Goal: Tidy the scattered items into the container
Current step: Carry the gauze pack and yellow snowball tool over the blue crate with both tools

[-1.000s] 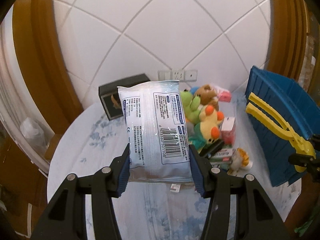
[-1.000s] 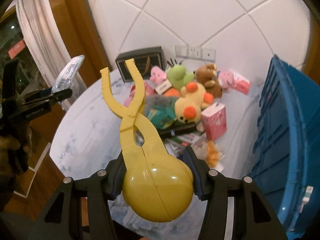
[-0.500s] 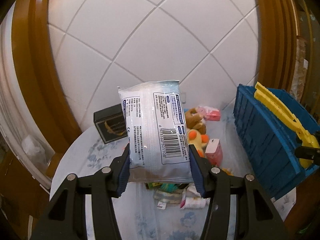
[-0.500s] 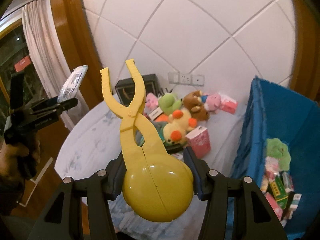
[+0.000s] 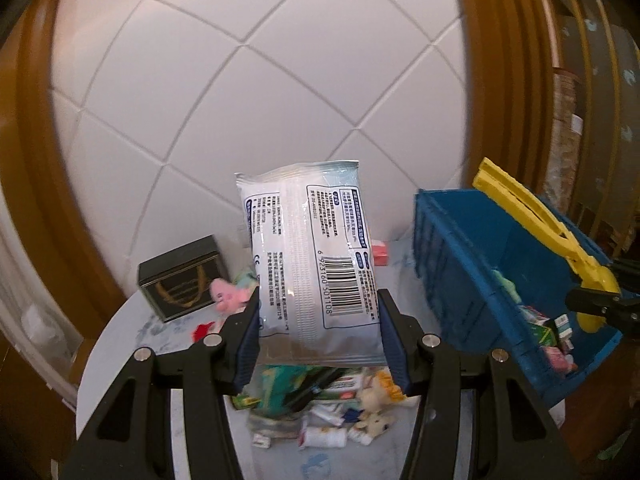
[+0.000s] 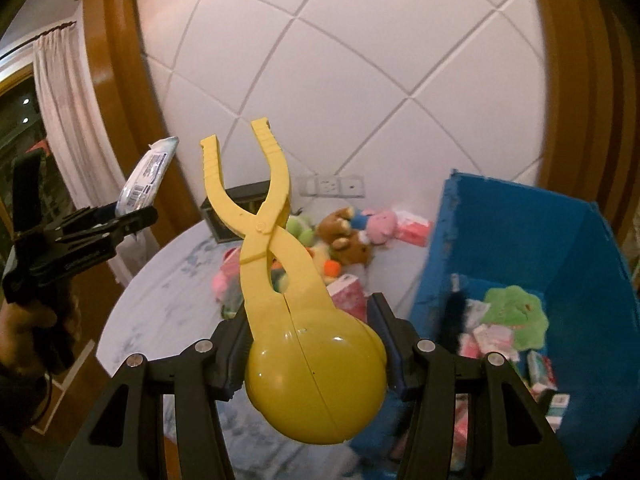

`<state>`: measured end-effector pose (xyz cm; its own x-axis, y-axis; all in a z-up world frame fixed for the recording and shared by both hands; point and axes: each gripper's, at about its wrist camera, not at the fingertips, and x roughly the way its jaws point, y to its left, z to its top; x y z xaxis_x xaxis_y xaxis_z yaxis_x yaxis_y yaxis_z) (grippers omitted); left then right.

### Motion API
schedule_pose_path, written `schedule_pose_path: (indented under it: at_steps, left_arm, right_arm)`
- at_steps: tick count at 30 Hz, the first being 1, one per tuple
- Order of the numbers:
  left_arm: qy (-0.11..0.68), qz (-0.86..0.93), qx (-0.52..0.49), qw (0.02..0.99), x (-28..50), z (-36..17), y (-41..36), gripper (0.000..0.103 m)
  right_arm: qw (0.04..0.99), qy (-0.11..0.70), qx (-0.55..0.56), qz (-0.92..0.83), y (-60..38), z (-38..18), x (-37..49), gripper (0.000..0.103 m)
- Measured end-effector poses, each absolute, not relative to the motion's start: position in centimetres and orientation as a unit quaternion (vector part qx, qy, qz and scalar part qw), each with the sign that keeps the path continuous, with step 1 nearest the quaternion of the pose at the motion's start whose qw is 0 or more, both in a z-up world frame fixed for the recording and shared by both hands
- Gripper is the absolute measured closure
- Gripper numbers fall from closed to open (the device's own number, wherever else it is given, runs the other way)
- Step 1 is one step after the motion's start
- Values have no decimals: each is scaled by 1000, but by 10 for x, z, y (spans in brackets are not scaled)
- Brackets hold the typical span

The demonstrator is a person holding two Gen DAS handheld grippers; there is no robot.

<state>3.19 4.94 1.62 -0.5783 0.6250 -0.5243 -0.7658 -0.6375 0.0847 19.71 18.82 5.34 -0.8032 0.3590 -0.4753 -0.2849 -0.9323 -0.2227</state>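
Note:
My left gripper is shut on a white plastic packet with a barcode, held upright high above the round table. My right gripper is shut on the ball end of a yellow snowball-maker clamp, handles pointing up, held just left of the blue crate. The crate holds a green plush and several small boxes. In the left wrist view the yellow clamp hangs over the crate. The left gripper and its packet show at far left of the right wrist view.
Plush toys, pink boxes and small packets lie scattered on the table. A dark tin box stands at the table's back left. A tiled wall with sockets is behind. Wooden frames flank the wall.
Both grippers have risen and moved toward the crate with their loads. The crate's inside now shows more in both views. The grips have not changed.

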Motion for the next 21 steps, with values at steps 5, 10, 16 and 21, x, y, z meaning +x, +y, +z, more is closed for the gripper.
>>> schedule_pose_path:
  at_steps: [5, 10, 16, 21]
  left_arm:
    - [162, 863, -228, 421, 41, 15, 88, 51]
    - [176, 847, -227, 447, 58, 12, 128, 51]
    - [189, 826, -226, 480, 76, 8, 175, 51]
    - [206, 803, -218, 516, 101, 10, 212, 51]
  right_arm:
    - [193, -57, -255, 946, 215, 64, 219, 50]
    - [222, -40, -250, 942, 243, 73, 241, 50]
    - [252, -22, -245, 936, 275, 82, 264, 50]
    - [281, -5, -235, 931, 301, 91, 284, 50]
